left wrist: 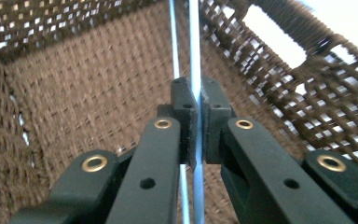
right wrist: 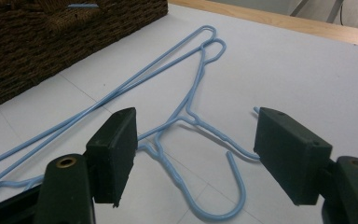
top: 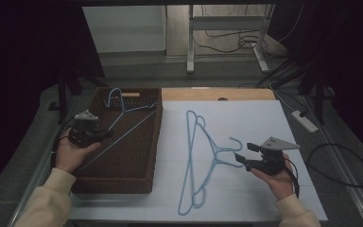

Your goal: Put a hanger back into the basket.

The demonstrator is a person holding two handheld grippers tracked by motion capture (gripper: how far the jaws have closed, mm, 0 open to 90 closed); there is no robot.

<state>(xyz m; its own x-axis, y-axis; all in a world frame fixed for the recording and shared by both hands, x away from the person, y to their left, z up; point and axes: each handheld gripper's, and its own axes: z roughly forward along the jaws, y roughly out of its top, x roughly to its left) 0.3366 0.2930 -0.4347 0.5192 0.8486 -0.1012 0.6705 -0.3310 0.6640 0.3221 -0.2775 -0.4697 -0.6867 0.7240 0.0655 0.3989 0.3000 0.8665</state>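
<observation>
A blue wire hanger (top: 132, 129) hangs slanted inside the brown wicker basket (top: 118, 187), its hook up near the far wall. My left gripper (top: 105, 134) is over the basket's left side, shut on that hanger's wire (left wrist: 194, 56), which runs up between the pressed pads of the left gripper (left wrist: 196, 107). Two more blue hangers (top: 215, 153) lie stacked on the white sheet (top: 246, 123). My right gripper (top: 246, 155) sits just right of their hooks, open, nothing touching its pads. In the right gripper view the hangers (right wrist: 185, 114) lie ahead of the right gripper (right wrist: 196, 140).
The basket's woven walls (left wrist: 74, 93) close in around the left gripper. The basket's corner (right wrist: 51, 37) stands beyond the hangers. A wooden table edge (top: 217, 93) runs behind the sheet. A white power strip (top: 305, 120) and cables lie at the right.
</observation>
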